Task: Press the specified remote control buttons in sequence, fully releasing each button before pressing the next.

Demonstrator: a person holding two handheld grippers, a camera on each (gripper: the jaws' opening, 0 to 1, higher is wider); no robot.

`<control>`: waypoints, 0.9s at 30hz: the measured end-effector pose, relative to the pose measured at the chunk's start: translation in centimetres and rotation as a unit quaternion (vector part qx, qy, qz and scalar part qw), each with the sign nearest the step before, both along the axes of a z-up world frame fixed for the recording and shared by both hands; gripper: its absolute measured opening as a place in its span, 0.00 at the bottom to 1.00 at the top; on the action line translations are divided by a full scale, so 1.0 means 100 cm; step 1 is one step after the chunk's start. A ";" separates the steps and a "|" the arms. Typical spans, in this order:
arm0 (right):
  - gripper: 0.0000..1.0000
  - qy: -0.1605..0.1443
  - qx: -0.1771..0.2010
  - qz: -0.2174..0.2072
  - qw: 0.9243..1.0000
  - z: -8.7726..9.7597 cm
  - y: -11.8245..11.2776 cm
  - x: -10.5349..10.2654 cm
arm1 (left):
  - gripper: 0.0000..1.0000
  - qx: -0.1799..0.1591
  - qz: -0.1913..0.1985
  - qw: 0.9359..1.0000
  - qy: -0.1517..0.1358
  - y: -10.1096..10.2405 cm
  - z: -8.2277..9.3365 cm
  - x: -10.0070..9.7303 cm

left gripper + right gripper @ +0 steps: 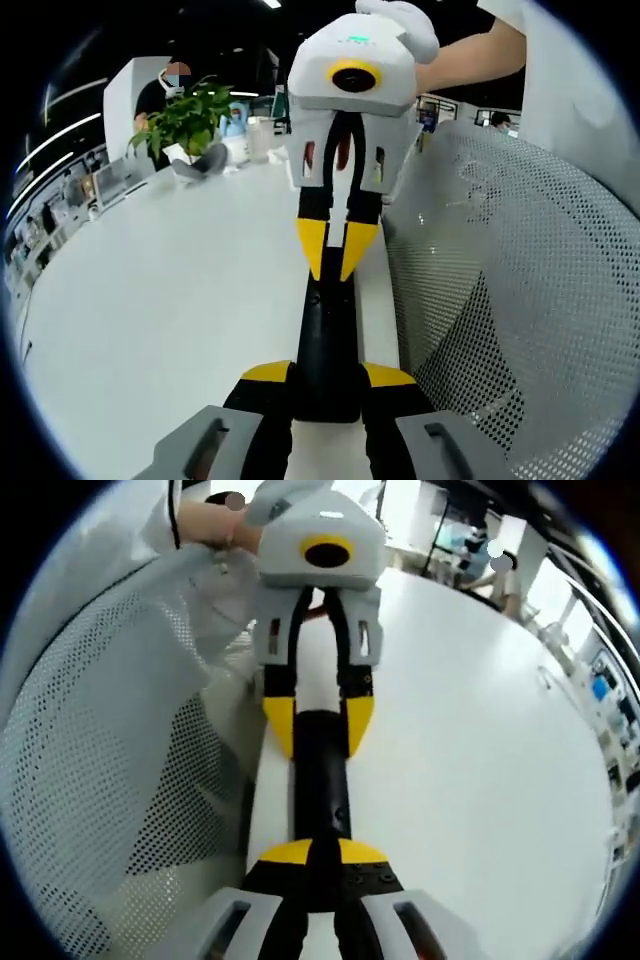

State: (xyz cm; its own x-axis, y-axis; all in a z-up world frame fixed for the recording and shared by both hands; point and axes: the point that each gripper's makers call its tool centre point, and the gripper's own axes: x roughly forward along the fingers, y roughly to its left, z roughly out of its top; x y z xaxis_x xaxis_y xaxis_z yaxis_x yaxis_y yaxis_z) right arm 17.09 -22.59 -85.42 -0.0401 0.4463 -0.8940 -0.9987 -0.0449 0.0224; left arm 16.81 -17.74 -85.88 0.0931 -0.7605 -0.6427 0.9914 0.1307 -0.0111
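Along the near edge of the white worktop (150, 310) lies a long black remote control (328, 345), and both claws meet on it from opposite ends. Seen from the left gripper view, the left claw (328, 385) rises from the bottom with its yellow-tipped jaws on either side of the remote's near end, closed against its sides; the right claw (338, 262) comes in from above, pointing back at the camera, its yellow tips nearly together and resting on the remote's far end. A bare hand (455, 55) and forearm reach in from the upper right behind that claw's white body. Seen from the right gripper view, the arrangement mirrors: the right claw (312, 855) sits over the near end of the remote control (320, 780), jaws drawn in so the yellow tips almost meet above it, though whether they pinch it or merely press down I cannot tell; the left claw (318, 725) faces the camera and clamps the far end between its yellow tips, with a hand (215, 525) gripping it from behind. A white mesh chair back (520, 290) stands just beside the worktop's edge, and a potted plant (185, 125) sits well away on the far side
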 end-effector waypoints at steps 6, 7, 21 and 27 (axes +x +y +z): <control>0.04 -0.038 -0.040 0.024 0.998 -0.001 0.001 -0.001 | 0.25 -0.001 0.001 1.000 0.001 0.000 0.000 0.000; 0.04 -0.039 -0.037 0.021 0.998 -0.001 0.001 -0.002 | 0.25 -0.001 0.001 1.000 0.001 0.000 0.000 0.000; 0.02 -0.095 0.038 0.053 0.993 0.002 0.001 -0.005 | 0.25 -0.001 0.001 1.000 0.000 0.000 0.000 0.000; 0.02 -0.103 0.027 0.081 0.991 0.002 0.002 -0.005 | 0.25 -0.001 0.001 1.000 0.000 0.000 0.000 0.000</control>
